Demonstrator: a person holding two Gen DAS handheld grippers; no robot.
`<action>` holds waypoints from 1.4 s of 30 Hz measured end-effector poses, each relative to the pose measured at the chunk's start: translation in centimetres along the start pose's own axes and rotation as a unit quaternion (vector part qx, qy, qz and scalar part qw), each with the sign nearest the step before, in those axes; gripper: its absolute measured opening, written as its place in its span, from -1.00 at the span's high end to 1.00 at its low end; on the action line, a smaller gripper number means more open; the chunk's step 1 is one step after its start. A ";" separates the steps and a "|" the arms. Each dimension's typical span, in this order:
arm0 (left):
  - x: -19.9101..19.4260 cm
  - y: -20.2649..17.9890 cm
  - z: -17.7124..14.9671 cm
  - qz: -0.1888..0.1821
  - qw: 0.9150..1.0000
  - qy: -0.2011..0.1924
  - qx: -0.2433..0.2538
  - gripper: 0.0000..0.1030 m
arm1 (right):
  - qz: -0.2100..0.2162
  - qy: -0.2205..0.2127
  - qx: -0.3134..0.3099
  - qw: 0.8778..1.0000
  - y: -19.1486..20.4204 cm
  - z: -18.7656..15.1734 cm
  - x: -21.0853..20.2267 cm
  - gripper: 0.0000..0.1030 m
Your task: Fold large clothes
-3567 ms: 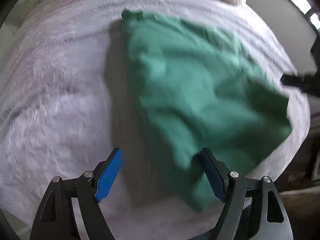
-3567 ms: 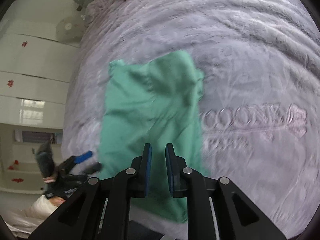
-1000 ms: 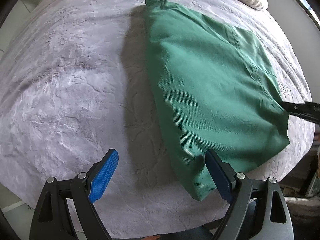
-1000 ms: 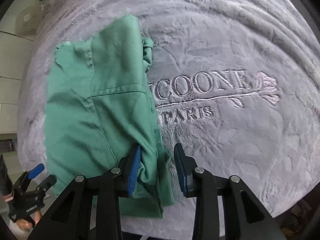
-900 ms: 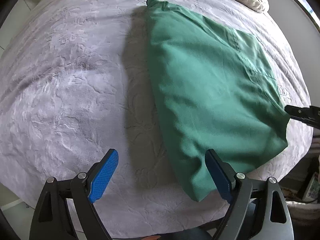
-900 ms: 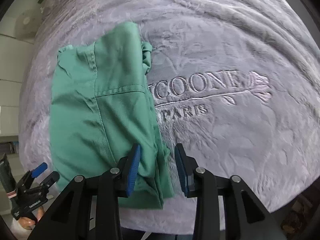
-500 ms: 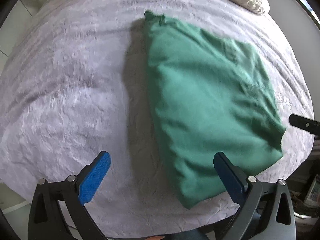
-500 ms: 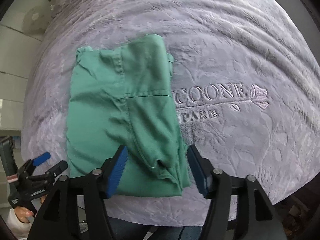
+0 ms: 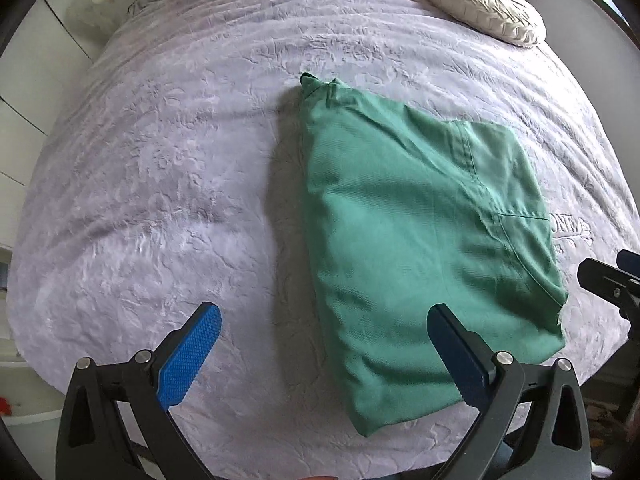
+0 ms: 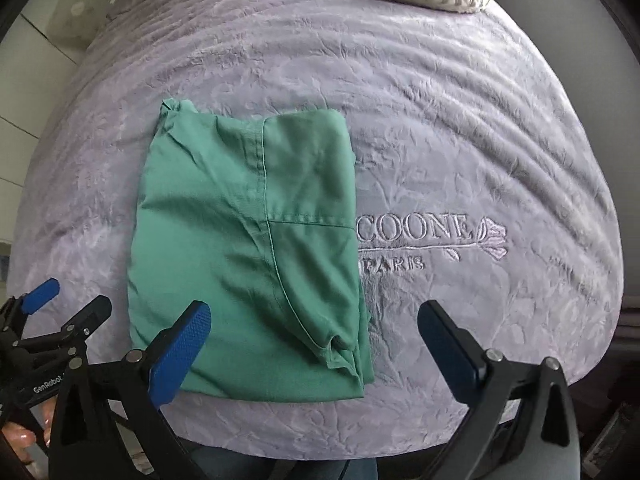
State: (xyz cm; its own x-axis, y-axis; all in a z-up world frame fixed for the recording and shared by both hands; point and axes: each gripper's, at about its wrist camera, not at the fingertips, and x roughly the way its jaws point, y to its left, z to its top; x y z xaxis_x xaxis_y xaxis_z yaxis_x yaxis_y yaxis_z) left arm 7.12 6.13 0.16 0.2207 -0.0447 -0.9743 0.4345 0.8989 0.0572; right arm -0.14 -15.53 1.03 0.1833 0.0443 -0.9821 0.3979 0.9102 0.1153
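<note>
Both grippers have lifted off the garment (image 10: 248,256) since the earlier frames, and both sets of jaws have just been opening; nothing is between either pair now. Left gripper (image 9: 324,356) spread full wide, empty. Right gripper (image 10: 314,350) same, full wide, empty, though a second ago it was pinching the near right corner.

Garment lies released on the bedspread (image 9: 160,168), folded into a rough rectangle, near the bed's front edge. Its long axis runs away from me toward the pillow (image 9: 484,12). In the right view its right edge just covers the start of the embroidered lettering (image 10: 424,236).

Key relation, as I read it: the near short edge sits below both grippers, right one over the near right corner, left one off the near left corner. For another fold along the long axis, each hand is about equally placed to take its own corner.
</note>
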 end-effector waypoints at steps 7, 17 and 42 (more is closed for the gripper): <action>0.1 -0.3 0.1 0.006 1.000 0.002 0.000 -1.00 | -0.009 0.012 -0.005 1.000 0.5 0.4 0.4 -1.00; 0.1 -0.6 0.2 0.010 1.000 0.003 0.000 -1.00 | -0.017 0.017 -0.003 1.000 0.4 0.6 0.7 -1.00; 0.4 -0.6 0.0 0.012 1.000 0.008 0.002 -1.00 | -0.017 0.021 0.002 1.000 0.1 0.5 0.8 -1.00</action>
State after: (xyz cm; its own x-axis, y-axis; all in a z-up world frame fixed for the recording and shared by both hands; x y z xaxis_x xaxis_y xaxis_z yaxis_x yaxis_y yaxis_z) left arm 6.96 5.54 -0.27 0.2159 -0.0165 -0.9763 0.4328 0.8979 0.0805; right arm 0.53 -15.62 0.30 0.1321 0.0296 -0.9908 0.4062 0.9102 0.0813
